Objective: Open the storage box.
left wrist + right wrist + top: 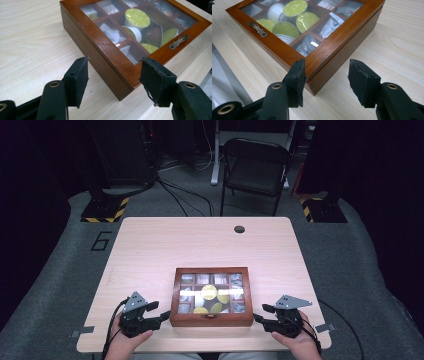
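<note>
A wooden box (211, 318) with a glass lid sits on the table (150, 250) near the person's edge, directly between the two grippers. The left gripper (163, 314) has its jaws part open and pointed at the box's near left corner; in the left gripper view that corner lies in the gap between the pads (79, 75), with neither pad pressing on wood. The right gripper (259, 313) mirrors it at the near right corner, jaws likewise part open, the corner just ahead of and between its pads (298, 77), with no contact I can confirm. The small metal handle (178, 41) on the lid's front edge lies beyond the fingertips, between the two grippers. The risk from here, as I judge it, is that pinching a corner gives a poor hold: the pads would meet angled faces, so the box could twist or slide across the smooth table. Lifting unevenly could also tip the box and shift the yellow-topped capsules (294, 7) inside.
</note>
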Motion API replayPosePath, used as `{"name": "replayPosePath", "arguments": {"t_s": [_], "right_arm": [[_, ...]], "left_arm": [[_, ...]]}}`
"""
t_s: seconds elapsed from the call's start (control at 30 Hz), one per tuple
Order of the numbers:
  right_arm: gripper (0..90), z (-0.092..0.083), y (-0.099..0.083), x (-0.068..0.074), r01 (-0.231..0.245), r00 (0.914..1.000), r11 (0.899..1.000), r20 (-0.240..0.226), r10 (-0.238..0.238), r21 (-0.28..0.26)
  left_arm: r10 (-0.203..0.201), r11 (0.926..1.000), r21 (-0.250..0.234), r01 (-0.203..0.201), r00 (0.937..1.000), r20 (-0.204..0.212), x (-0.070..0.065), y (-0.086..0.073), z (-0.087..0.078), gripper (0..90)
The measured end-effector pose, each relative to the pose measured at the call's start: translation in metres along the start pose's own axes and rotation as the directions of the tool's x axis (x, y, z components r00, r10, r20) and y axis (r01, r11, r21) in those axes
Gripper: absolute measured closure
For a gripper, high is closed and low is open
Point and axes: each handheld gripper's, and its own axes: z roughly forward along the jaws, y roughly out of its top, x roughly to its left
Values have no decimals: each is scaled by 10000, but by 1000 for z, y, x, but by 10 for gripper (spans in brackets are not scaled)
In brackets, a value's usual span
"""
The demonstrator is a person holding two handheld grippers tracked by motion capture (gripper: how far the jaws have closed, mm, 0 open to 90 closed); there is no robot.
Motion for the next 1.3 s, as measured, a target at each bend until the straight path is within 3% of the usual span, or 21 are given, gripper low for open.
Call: {"name": "replayPosePath", "arguments": {"t_s": [0.3, 0.83, 1.3], "right_arm": [[482, 8, -6, 7, 355, 9993, 9993, -137, -353, 130], [493, 16, -12, 11, 425, 9982, 9988, -436, -414, 249], [570, 20, -14, 13, 638, 9965, 9969, -577, -611, 464]], "left_arm": [[119, 9999, 81, -120, 9997, 191, -7, -8, 4, 419], [295, 9989, 354, -313, 9983, 495, -13, -17, 12, 447], [480, 9973, 531, -509, 9973, 548, -20, -21, 19, 505]]}}
